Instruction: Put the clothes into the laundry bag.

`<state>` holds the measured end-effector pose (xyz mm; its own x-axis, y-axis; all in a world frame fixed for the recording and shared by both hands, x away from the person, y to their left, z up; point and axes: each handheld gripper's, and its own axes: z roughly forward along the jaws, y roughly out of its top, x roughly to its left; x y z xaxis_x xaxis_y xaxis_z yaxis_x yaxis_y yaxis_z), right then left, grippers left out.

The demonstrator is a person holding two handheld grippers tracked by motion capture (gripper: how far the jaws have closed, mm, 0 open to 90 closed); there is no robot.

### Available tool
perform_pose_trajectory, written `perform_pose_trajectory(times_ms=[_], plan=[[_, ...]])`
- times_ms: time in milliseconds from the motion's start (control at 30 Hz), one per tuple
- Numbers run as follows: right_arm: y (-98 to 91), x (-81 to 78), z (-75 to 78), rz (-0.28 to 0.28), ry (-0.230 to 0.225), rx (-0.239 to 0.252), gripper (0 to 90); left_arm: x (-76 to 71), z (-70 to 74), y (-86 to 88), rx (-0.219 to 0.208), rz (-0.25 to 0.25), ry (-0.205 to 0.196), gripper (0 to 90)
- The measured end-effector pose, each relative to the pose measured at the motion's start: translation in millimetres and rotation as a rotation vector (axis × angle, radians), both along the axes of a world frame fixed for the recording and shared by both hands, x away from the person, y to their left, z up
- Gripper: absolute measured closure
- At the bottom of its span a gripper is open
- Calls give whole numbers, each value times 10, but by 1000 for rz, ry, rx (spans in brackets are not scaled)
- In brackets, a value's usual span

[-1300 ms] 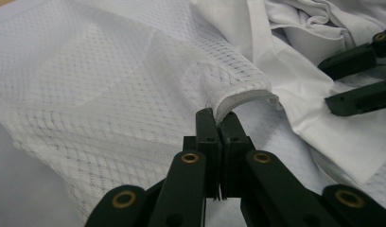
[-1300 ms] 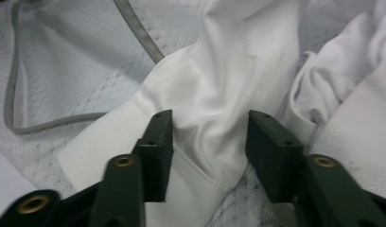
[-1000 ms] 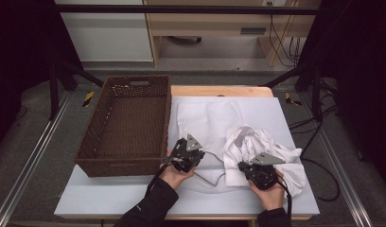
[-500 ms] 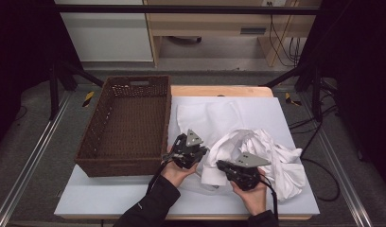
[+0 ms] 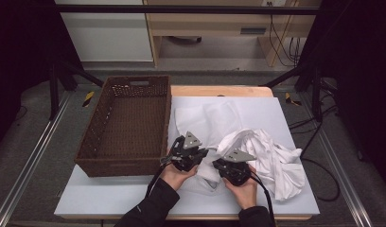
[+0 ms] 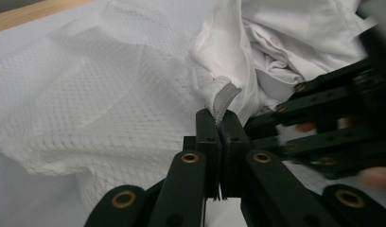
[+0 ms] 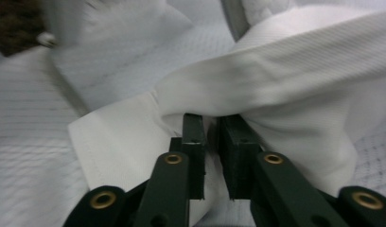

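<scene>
Plainly unlabelled, the white garment (image 6: 295, 42) is pinched by the left gripper (image 6: 221, 124), while the right gripper's (image 7: 211, 137) jaws have just been parting around its fold.

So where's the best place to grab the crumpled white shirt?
Grip the white shirt at its flat hemmed edge, coming in low from the person's side. That edge lies thin and free on the table, unlike the bunched folds behind.

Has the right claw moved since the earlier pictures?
Yes. The right claw has moved left across the table, toward the basket, closing on the left claw.
</scene>
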<state>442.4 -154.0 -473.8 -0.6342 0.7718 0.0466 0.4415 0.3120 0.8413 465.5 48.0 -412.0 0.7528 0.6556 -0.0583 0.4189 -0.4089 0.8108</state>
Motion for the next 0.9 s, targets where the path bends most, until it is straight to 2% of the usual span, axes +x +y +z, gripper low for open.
perform_pose_trajectory(times_ms=[67, 133, 167, 200, 233, 300, 333, 367, 467, 500, 567, 600, 700, 733, 800, 833, 900], plan=[[-80, -87, 70, 10, -5, 31, 694, 0, -27, 14, 0, 3, 5, 886], [-184, -182, 147, 18, -36, 53, 651, -1, -52, 24, -1, 6, 8, 886], [-184, -182, 147, 18, -36, 53, 651, 0, -58, 30, -1, 6, 11, 886], [-292, -227, 222, -9, -67, 58, 600, 0, -67, 35, -5, 7, 10, 886], [-292, -227, 222, -9, -67, 58, 600, 0, -67, 35, -5, 7, 10, 885], [-348, -181, 239, -60, -85, 43, 529, -2, -74, 36, -4, 8, 10, 886], [-358, -135, 224, -79, -78, 45, 501, -4, -75, 37, -2, 6, 10, 885], [-330, -24, 158, -97, -50, 39, 487, -8, -77, 40, 1, 6, 7, 885], [-278, 73, 86, -94, -31, 23, 531, -6, -80, 42, 0, 6, 9, 885], [-240, 121, 46, -103, -8, 20, 588, -5, -81, 44, -1, 6, 10, 886], [-217, 168, 11, -94, 10, 21, 703, 0, -88, 46, -1, 7, 12, 886], [-235, 171, 22, -90, 36, 21, 857, 9, -99, 49, -3, 9, 14, 885], [-282, 127, 76, -89, 40, 35, 896, 10, -108, 48, -4, 11, 15, 886], [-328, 73, 143, -84, 9, 51, 900, 10, -111, 49, -4, 11, 16, 886], [-355, -4, 228, -77, -23, 72, 900, 11, -110, 48, -3, 13, 16, 886], [-355, -4, 228, -77, -23, 72, 900, 13, -107, 49, -3, 14, 18, 886], [-356, -120, 338, -40, -77, 93, 899, 15, -87, 53, -2, 15, 17, 886]])
